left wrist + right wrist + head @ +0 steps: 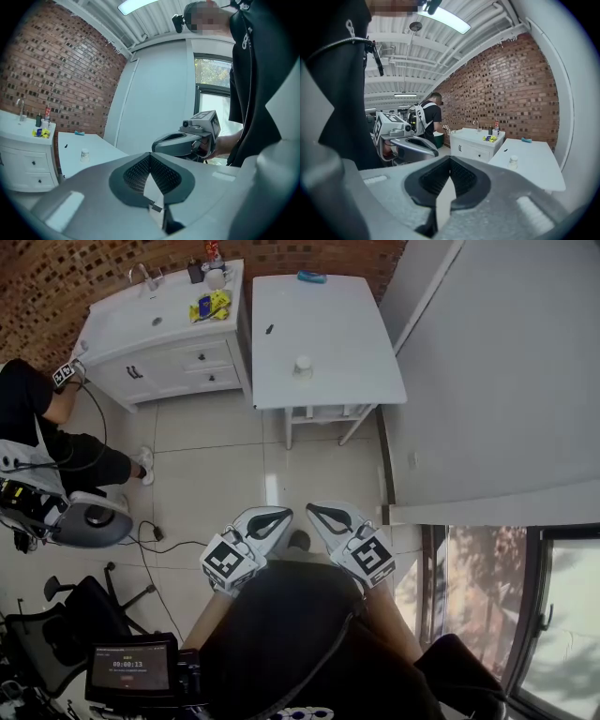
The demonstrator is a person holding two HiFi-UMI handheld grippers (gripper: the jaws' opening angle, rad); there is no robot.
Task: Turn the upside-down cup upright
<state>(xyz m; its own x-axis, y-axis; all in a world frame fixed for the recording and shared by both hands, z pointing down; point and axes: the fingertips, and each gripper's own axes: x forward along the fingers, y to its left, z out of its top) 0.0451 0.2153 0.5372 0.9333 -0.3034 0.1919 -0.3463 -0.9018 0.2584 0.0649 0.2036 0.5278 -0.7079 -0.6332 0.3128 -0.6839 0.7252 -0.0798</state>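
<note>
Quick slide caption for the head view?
Left hand-held gripper and right hand-held gripper, both shut and empty, face the cup on the white table.

We see a brick wall (56, 277) behind a white sink cabinet (173, 371), with a white table (352, 352) just beside it. The floor (216, 465) is pale tile. A plain grey wall (506, 381) runs along the right, and nearer us a window (487, 587) shows trees. A ceiling light (443, 19) glows among white ribbed panels. A black chair (82, 613) stands lower left.
</note>
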